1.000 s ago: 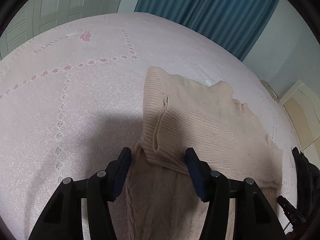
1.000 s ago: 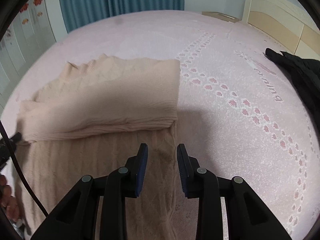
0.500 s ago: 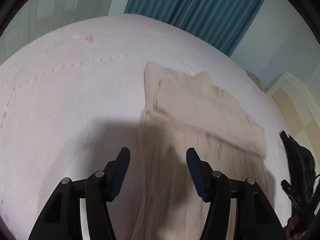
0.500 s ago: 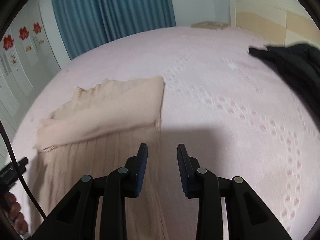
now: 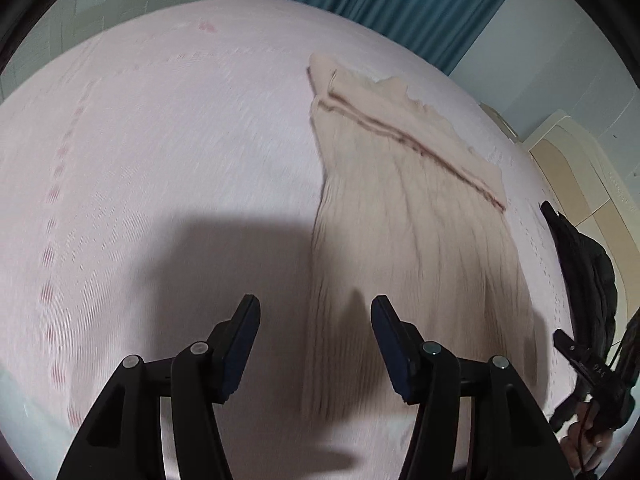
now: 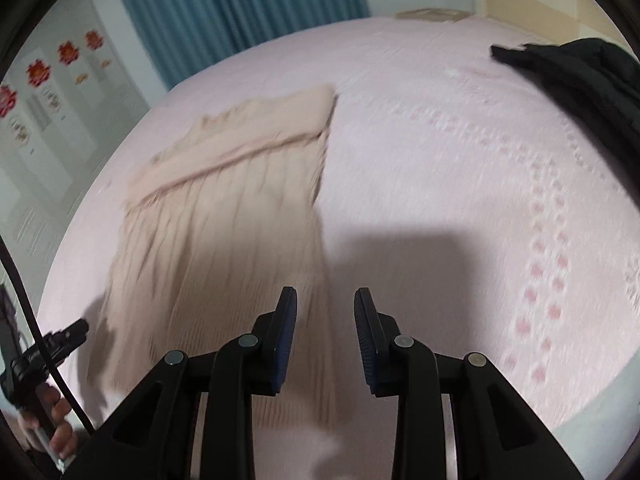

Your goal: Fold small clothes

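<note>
A beige knit sweater (image 5: 404, 216) lies flat on the pink bed (image 5: 160, 140), its far end already folded over into a band, its long axis running away from both cameras. The left hand-held gripper (image 5: 316, 332) hovers above the near left edge, jaws wide apart and holding nothing; the sweater's edge sits between its fingers and extends to the right. The right hand-held gripper (image 6: 326, 320) hangs over the near right edge, jaws partly open and empty, with the cloth to its left. Both look equally near the unfolded hem, which the next fold probably needs lifted toward the band. A black garment (image 6: 580, 76) lies well apart.
</note>
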Demonstrator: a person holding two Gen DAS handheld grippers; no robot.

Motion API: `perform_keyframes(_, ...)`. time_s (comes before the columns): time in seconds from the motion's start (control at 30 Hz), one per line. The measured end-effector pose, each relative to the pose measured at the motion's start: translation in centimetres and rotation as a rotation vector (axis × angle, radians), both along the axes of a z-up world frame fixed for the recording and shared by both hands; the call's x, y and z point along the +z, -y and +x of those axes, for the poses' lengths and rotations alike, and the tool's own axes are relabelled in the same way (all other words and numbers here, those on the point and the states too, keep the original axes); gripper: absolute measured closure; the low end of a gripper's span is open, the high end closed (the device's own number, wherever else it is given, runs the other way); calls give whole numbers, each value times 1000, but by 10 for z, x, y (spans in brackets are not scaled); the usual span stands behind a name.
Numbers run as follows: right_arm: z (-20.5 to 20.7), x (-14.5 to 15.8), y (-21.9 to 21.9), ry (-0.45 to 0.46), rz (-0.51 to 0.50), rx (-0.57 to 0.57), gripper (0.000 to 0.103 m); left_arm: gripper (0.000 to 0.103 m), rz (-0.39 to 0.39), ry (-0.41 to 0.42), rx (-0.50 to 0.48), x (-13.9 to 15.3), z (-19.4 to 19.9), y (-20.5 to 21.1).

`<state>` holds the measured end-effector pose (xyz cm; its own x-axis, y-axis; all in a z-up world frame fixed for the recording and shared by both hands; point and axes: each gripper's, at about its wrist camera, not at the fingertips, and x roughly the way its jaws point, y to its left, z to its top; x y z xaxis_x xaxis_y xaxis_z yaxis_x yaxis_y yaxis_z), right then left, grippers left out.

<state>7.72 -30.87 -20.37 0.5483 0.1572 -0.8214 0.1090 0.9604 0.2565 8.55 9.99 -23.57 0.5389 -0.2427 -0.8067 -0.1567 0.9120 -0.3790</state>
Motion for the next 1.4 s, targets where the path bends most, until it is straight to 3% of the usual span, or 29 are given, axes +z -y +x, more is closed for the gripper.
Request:
perform_keyframes(0.37,-17,-35,-5,-88,130,27,72,47,-92,0,-7,-13,-27,-10)
perform_keyframes(0.53,6,-42,-2,-117,177,14,75,47,-186,1,-15,-19,-7,-13)
perform_keyframes(0.63,25,-45,-4,-124,171,16,82,48,-198,4,-32,-21,12,-11)
perform_keyframes(0.8,59,-48,-6,-127,171,34,83,51,-236,10,-37,-25,41,-7)
perform_keyframes(0.97,80,-53,-6,-131,179,30,82,52,-335,5,1,-31,62,-11)
perform_keyframes(1.03,79,-52,-8,-125,163,44,82,54,-353,1,5,-33,63,-14)
perform_keyframes(1.17,69,-51,-10,-125,151,70,87,68,-356,-11,5,-35,56,-15)
perform_keyframes(1.4,36,-47,-11,-122,170,77,89,71,-386,-26,-10,-36,25,-13)
